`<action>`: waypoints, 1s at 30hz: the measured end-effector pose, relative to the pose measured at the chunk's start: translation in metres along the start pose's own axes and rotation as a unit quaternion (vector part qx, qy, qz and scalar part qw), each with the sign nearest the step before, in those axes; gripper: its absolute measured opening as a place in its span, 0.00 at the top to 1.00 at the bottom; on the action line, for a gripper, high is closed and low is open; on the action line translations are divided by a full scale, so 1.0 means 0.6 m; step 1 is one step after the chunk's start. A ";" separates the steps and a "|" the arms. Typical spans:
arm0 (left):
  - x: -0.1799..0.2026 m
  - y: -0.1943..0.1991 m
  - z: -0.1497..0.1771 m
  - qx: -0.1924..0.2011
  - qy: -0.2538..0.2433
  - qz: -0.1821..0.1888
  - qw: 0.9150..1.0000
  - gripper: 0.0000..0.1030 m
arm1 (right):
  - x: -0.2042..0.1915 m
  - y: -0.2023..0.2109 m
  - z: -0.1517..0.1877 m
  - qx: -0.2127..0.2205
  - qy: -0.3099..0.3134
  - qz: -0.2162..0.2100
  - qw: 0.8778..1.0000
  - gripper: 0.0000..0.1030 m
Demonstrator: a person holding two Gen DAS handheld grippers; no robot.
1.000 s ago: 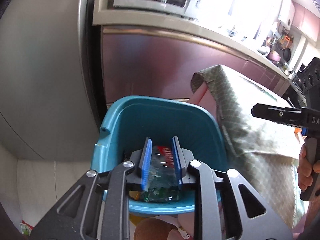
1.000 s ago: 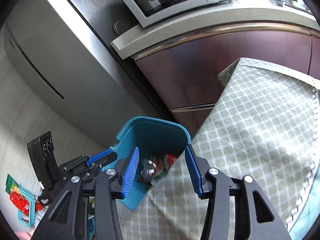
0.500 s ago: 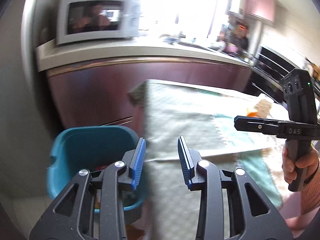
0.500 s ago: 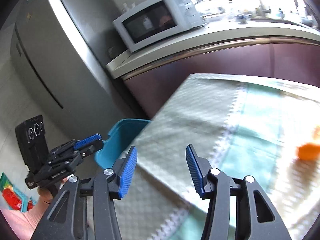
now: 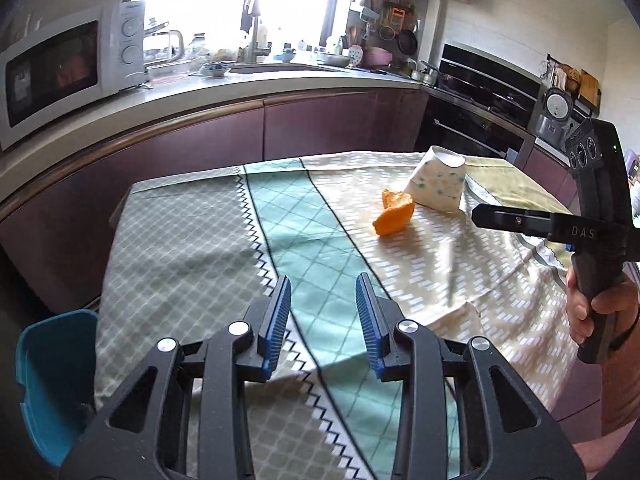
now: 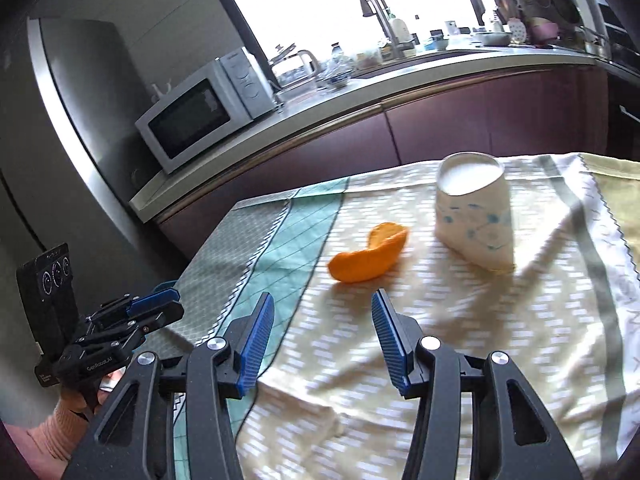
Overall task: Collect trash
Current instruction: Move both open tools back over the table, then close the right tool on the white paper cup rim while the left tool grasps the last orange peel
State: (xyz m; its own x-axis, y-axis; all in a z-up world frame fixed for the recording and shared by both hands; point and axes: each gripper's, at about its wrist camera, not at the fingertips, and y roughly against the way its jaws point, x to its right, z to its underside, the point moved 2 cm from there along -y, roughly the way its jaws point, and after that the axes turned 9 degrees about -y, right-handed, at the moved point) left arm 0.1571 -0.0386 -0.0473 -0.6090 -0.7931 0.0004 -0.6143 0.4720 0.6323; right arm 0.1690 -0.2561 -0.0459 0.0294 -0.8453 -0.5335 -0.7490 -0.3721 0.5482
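An orange peel lies on the table's patterned cloth. Just behind it stands a white paper cup with blue marks, upside down and tilted. My left gripper hovers open over the cloth's green stripe, well short of the peel, with nothing between its fingers. My right gripper is open and empty too, a short way in front of the peel. A teal bin sits on the floor at the table's left corner.
A purple-fronted kitchen counter curves behind the table, carrying a microwave and a sink under the window. A black oven is at the back right and a steel fridge at the left. A hand holds each gripper.
The left gripper let go of the crumpled plastic wrapper over the bin and its jaws widened. Both grippers then swung right, from the bin to above the table.
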 end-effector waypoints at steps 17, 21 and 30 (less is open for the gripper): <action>0.084 -0.168 -0.089 -0.044 -0.041 0.023 0.998 0.68 | 0.148 -0.006 -0.133 0.045 -0.083 0.048 0.994 0.58; 0.090 -0.182 -0.100 -0.045 -0.049 0.023 0.998 0.68 | 0.158 -0.026 -0.147 0.034 -0.092 0.047 0.994 0.62; 0.099 -0.203 -0.110 -0.052 -0.057 0.033 0.997 0.68 | 0.154 -0.042 -0.152 0.023 -0.089 0.040 0.995 0.65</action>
State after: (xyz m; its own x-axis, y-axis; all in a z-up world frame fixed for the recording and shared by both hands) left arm 0.2286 -0.1684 -0.0732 -0.7029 -0.7102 -0.0388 -0.5195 0.4753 0.7101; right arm 0.2508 -0.3599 -0.0503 -0.1461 -0.7889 -0.5969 -0.7737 -0.2849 0.5659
